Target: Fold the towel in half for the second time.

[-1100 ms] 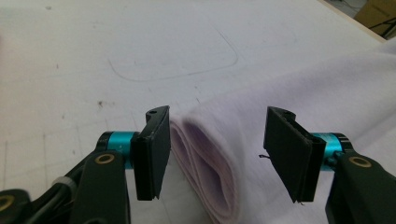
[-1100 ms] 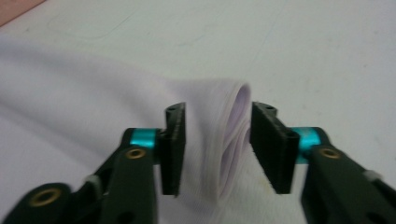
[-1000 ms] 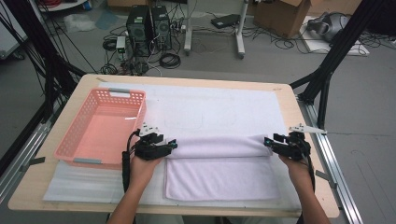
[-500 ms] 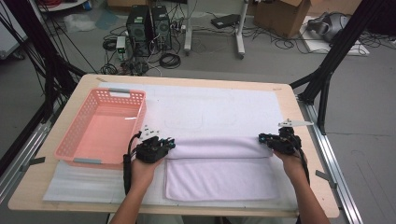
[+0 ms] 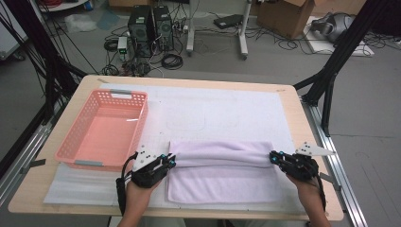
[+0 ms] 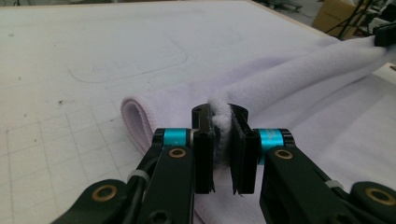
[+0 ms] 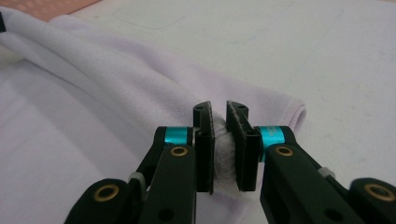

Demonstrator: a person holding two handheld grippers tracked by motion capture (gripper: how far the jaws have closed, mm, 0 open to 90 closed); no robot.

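**A:** Your jaws have just been closing, and both pairs now pinch cloth. The left gripper [image 5: 166, 161] has a bunched tuft of the white towel [image 5: 222, 177] squeezed between its pads, at the towel's left end; the right gripper [image 5: 275, 157] grips the right end the same way. A second ago both stood wide at those corners.

**B:** So what does that give you?

**A:** You hold the two ends of the rolled-over far edge, which sags between your grippers. The fold looks half made: I'd judge you can now carry that edge across the flat layer lying toward you.

**B:** And around the towel?

**A:** It lies on a white mat [image 5: 227, 109] covering a wooden table [image 5: 309, 137]. The pink basket [image 5: 101, 130] stands just left of the towel, empty. Beyond the towel's far side, past the table, you have grey floor with computer towers [image 5: 150, 28], cables and a cardboard box [image 5: 283, 14].
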